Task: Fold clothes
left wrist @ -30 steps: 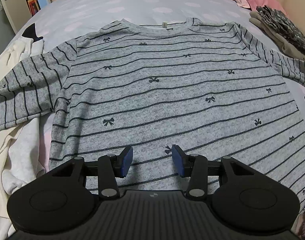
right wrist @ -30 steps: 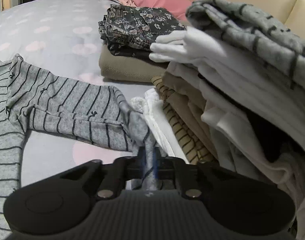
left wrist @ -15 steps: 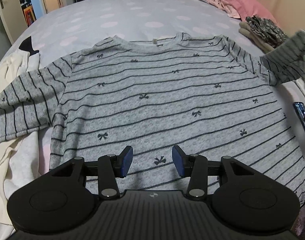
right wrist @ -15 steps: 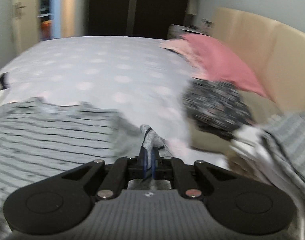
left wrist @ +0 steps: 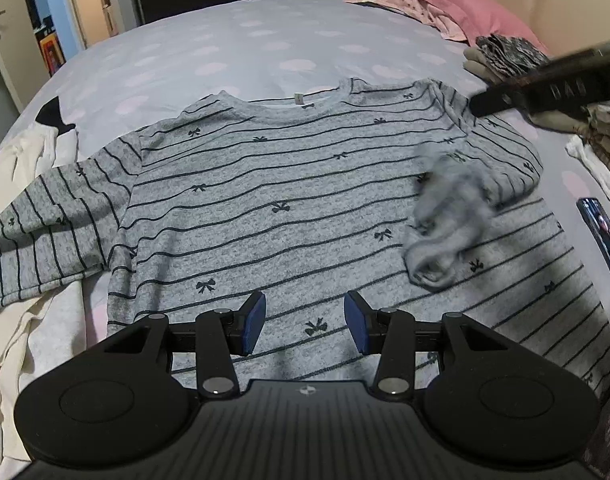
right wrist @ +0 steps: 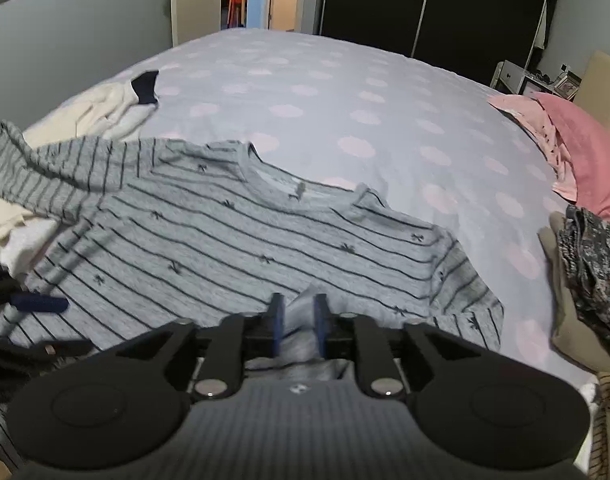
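A grey striped top with small bows [left wrist: 289,208] lies flat on the bed, neck away from me; it also shows in the right wrist view [right wrist: 233,240]. Its right sleeve [left wrist: 445,224] is folded across onto the body and looks blurred. Its left sleeve [left wrist: 45,216] lies spread out to the left. My left gripper [left wrist: 304,322] is open and empty above the hem. My right gripper [right wrist: 299,326] is open, with the sleeve cloth loose between its jaws; its body shows in the left wrist view [left wrist: 545,88] above the right shoulder.
Cream clothes [left wrist: 21,320] lie at the left under the left sleeve. A stack of folded clothes [right wrist: 585,280] stands at the right, pink pillows [left wrist: 457,8] behind it. A phone [left wrist: 603,240] lies right of the top. The dotted bedsheet [right wrist: 345,100] stretches beyond.
My right gripper carried the right sleeve from beside the pile over onto the top's body and opened its jaws. My left gripper has drawn back a little and stays open.
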`<state>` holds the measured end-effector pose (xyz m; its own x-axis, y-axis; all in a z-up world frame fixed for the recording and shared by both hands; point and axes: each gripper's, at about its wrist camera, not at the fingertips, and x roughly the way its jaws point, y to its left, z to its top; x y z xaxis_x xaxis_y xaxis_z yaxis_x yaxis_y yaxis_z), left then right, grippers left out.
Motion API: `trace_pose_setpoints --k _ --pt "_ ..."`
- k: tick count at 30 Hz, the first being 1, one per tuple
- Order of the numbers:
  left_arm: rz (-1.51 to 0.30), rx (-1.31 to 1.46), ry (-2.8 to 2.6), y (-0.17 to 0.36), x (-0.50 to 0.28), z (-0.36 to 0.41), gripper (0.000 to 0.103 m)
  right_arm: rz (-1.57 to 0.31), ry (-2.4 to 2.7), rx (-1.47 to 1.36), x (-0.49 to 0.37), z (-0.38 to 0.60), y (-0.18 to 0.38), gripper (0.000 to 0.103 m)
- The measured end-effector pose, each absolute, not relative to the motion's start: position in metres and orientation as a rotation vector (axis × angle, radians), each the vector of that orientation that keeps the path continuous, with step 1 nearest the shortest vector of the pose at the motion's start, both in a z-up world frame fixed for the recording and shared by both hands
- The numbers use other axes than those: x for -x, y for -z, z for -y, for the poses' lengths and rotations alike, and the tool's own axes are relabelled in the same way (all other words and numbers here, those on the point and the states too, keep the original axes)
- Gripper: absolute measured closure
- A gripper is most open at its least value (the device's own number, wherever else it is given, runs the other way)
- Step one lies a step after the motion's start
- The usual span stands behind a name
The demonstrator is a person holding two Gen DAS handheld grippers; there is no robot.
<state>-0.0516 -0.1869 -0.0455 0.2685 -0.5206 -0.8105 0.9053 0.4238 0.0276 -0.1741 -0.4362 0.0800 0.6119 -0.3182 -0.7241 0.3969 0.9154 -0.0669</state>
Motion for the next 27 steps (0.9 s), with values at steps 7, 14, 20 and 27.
trace_pose_setpoints --k 7,14,20,27 --pt "-0.788 -0.605 1.124 0.042 0.071 0.193 0.062 -0.825 0.54 -0.226 0.192 0.466 -0.077 0.071" --pt "-0.749 -0.621 1.198 0.043 0.097 0.231 0.062 -0.926 0.725 -0.331 0.222 0.508 -0.058 0.064" --pt "-0.671 -0.67 1.263 0.055 0.126 0.283 0.058 -0.999 0.782 -0.363 0.244 0.53 -0.042 0.06" --pt "-0.738 -0.676 1.24 0.081 0.137 0.333 0.058 -0.977 0.824 -0.401 0.265 0.552 -0.039 0.059"
